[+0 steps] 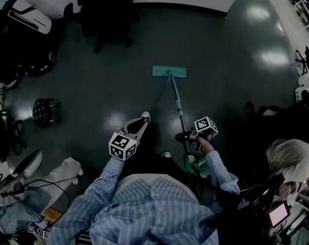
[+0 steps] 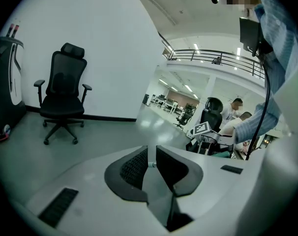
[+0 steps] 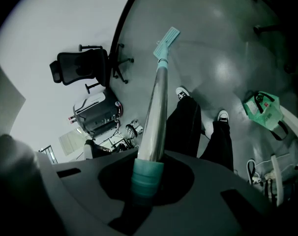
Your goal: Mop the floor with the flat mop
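The flat mop (image 1: pixel 176 96) has a rectangular teal head (image 1: pixel 169 72) that lies flat on the glossy dark grey floor (image 1: pixel 221 50), its long edge crosswise. A slim silver handle (image 3: pixel 156 112) slopes back from the middle of the head. Its teal collar (image 3: pixel 145 176) is clamped between the jaws of the right gripper (image 1: pixel 189 137).

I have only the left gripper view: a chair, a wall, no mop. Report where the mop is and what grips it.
Observer: The right tool is closed on the mop handle.
Operator: Give me the head's position.
Observer: The mop head lies flat on the floor, ahead of the person's shoes.
Operator: Now place my tool against that handle.
Observer: The left tool is apart from the handle, off to its left.
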Demonstrator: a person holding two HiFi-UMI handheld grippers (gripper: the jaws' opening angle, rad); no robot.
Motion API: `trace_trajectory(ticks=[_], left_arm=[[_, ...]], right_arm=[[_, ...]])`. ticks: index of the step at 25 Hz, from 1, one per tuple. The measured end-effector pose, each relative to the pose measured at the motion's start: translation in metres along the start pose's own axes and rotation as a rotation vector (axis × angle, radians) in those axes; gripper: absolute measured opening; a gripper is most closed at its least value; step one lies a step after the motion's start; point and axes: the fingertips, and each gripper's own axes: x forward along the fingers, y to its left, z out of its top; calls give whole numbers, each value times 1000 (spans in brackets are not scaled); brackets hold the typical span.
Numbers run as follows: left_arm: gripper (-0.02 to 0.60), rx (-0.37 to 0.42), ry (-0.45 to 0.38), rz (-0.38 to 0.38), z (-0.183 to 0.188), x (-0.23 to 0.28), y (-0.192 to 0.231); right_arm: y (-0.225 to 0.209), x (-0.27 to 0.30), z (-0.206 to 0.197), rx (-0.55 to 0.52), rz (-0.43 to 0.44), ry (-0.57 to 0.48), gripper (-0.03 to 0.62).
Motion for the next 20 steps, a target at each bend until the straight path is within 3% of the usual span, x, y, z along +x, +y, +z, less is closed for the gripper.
trace_trajectory(ticks=[14, 20], left_arm=[[54, 33, 25, -99, 94, 85, 120], [54, 48, 42, -128, 101, 113, 156]], right_arm=[[127, 15, 193, -28, -40, -30, 31], [178, 15, 297, -10, -43, -95, 29]])
